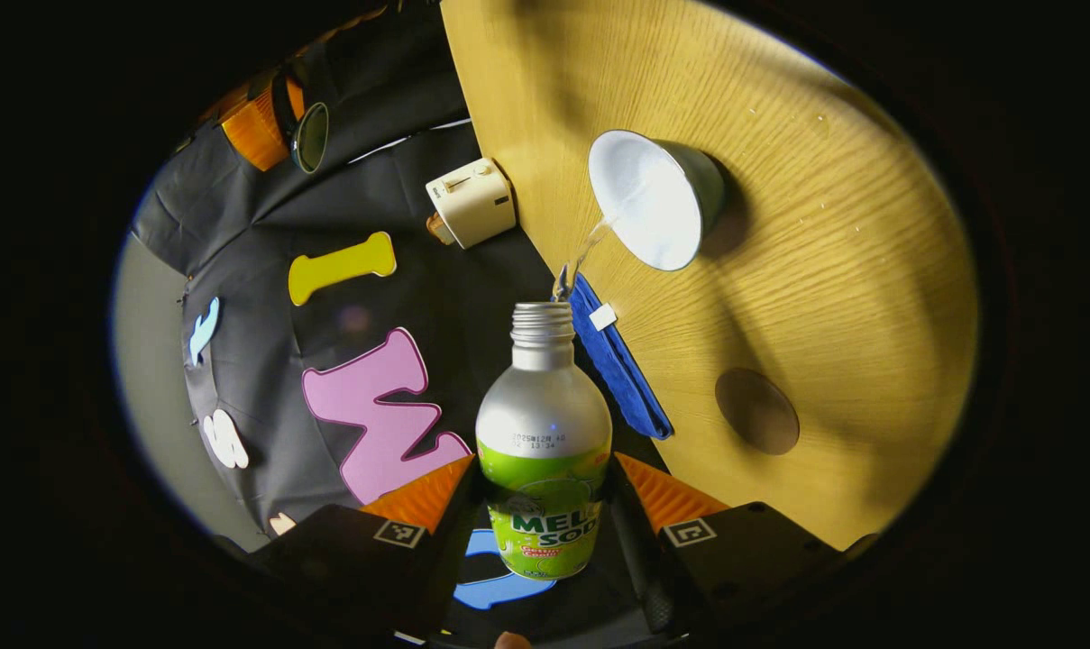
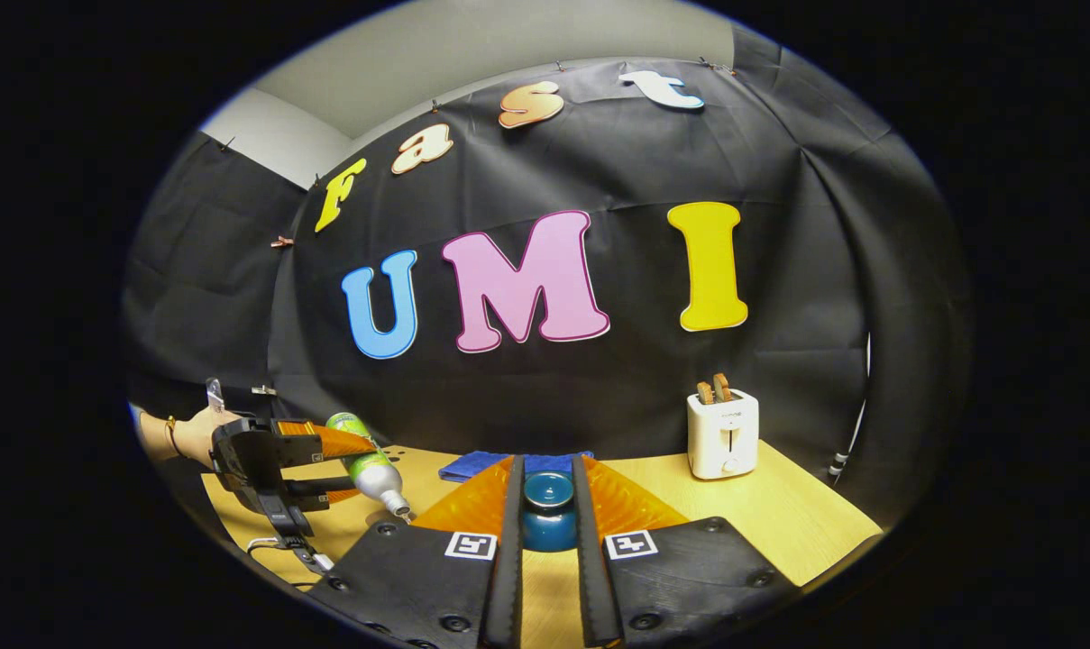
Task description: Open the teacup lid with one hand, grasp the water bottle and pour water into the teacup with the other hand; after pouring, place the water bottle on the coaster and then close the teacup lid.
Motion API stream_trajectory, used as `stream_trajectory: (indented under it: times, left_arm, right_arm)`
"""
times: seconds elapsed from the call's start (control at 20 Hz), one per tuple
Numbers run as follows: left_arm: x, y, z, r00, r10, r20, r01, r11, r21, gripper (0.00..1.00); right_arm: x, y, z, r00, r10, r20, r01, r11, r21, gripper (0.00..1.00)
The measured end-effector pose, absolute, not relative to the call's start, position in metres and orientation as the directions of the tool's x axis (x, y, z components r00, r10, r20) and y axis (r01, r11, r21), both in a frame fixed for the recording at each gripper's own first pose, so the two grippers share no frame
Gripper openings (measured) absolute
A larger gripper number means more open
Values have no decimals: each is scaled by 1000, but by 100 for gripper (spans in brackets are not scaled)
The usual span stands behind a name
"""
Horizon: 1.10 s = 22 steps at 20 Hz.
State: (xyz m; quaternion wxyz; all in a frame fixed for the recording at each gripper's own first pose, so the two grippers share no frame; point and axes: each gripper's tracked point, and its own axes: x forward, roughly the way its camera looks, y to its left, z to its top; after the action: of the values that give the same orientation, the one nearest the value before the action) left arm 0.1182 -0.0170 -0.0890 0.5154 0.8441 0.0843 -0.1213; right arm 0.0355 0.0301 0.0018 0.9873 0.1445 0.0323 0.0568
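My left gripper is clamped on the water bottle, both orange fingers pressing its green label at the bottom centre of the left gripper view. The silver neck points up the frame, cap off, and a thin stream of water runs from its mouth toward the teacup in the upper middle. The cup's white inside faces me, open, standing on the wooden table. Lower right of the cup sits the round brown coaster, bare, well apart from it. A blue cloth lies along the table edge just beside the bottle's neck, and a cream toaster sits upper left of the cup.

Over to the right gripper view: my right gripper grips the dark teal teacup lid at bottom centre, both black finger strips tight against its sides (knob on top, plain to see). This view gives me the side-on look the other lacks: at the left edge, a hand holds the left gripper with the bottle tipped neck-down toward the lower right. The toaster stands right of centre with two slices poking out, and the cloth peeks out behind my fingers. The cup itself I can't make out from here.
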Motion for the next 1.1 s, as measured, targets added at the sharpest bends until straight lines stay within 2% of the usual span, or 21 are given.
stream_trajectory:
  times: [0.7,1.1]
  left_arm:
    - [126,-16,-74,958,6,-288,234,-601,765,81]
    - [128,-37,-60,965,-43,-257,159,-687,709,81]
  right_arm:
    - [34,25,4,992,118,-40,-101,950,297,29]
    - [33,25,8,992,119,-31,-104,947,303,29]
